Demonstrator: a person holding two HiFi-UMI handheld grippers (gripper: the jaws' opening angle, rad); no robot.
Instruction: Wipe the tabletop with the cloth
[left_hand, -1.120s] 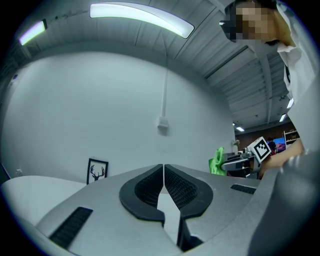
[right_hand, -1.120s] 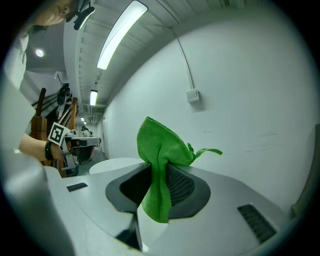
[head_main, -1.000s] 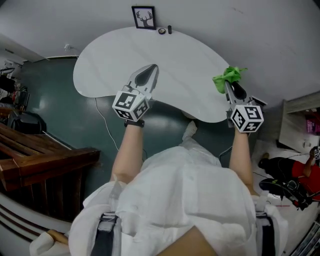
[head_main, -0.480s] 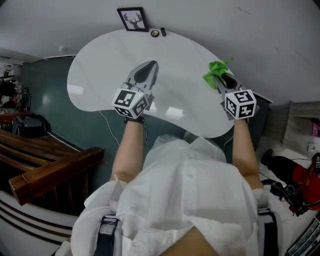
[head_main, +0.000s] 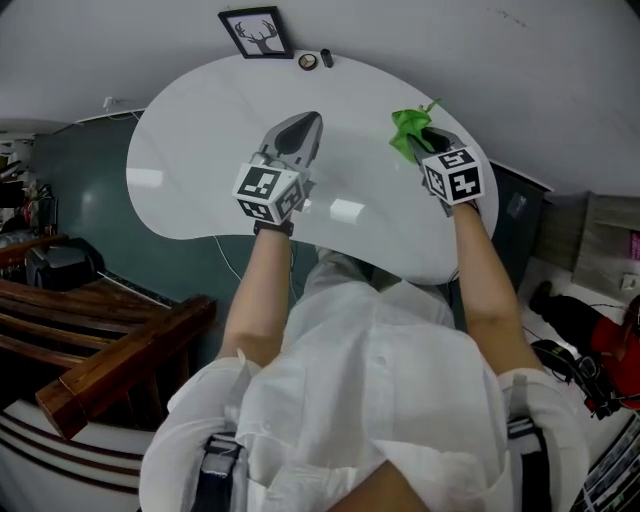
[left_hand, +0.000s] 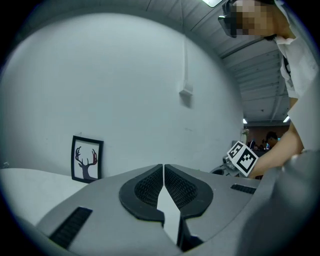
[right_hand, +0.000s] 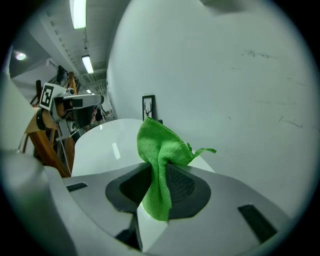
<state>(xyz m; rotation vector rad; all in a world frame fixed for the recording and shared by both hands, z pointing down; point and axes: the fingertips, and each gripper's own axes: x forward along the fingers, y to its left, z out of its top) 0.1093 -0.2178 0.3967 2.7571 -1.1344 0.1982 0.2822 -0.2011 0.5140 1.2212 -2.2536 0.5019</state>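
A white kidney-shaped tabletop (head_main: 200, 130) stands against the wall. My right gripper (head_main: 418, 142) is over its right part, shut on a bright green cloth (head_main: 409, 124) that sticks up out of the jaws; in the right gripper view the cloth (right_hand: 161, 150) is pinched between the dark pads and bunches above them, with the tabletop (right_hand: 105, 145) beyond. My left gripper (head_main: 305, 128) hovers over the middle of the table, jaws shut with nothing between them. The left gripper view shows the pads (left_hand: 150, 187) pressed together at the tip.
A small framed deer picture (head_main: 256, 33) leans on the wall at the table's far edge, with two small dark objects (head_main: 316, 60) beside it. Wooden furniture (head_main: 90, 340) stands to the left. A dark cabinet (head_main: 515, 215) and a shelf lie at the right.
Both grippers have moved forward over the table. The right one, still holding the cloth, came from beyond the table's right edge inward, and has tilted downward.
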